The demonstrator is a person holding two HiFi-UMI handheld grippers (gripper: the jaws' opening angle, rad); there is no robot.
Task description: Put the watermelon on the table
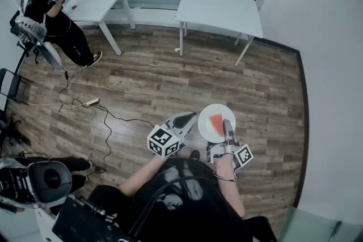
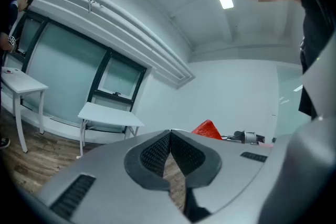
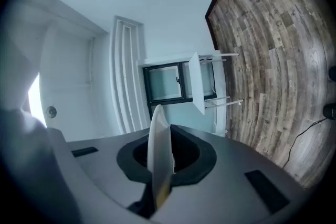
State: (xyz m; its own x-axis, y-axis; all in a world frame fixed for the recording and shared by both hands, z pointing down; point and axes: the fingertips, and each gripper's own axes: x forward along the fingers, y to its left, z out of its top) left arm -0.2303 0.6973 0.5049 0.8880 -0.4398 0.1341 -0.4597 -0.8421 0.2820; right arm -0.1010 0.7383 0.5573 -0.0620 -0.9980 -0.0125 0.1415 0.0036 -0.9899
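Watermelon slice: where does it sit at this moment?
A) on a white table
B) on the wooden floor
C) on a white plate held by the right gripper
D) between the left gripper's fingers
C: in the head view the watermelon slice lies on the white plate, whose rim the right gripper clamps.

Left grey two-jaw gripper (image 1: pixel 190 117): held near level, jaws closed tip to tip, nothing gripped. Right grey two-jaw gripper (image 1: pixel 227 126): held level, jaws clamped on rim of white round plate (image 1: pixel 210 113). Both forearms extended forward.
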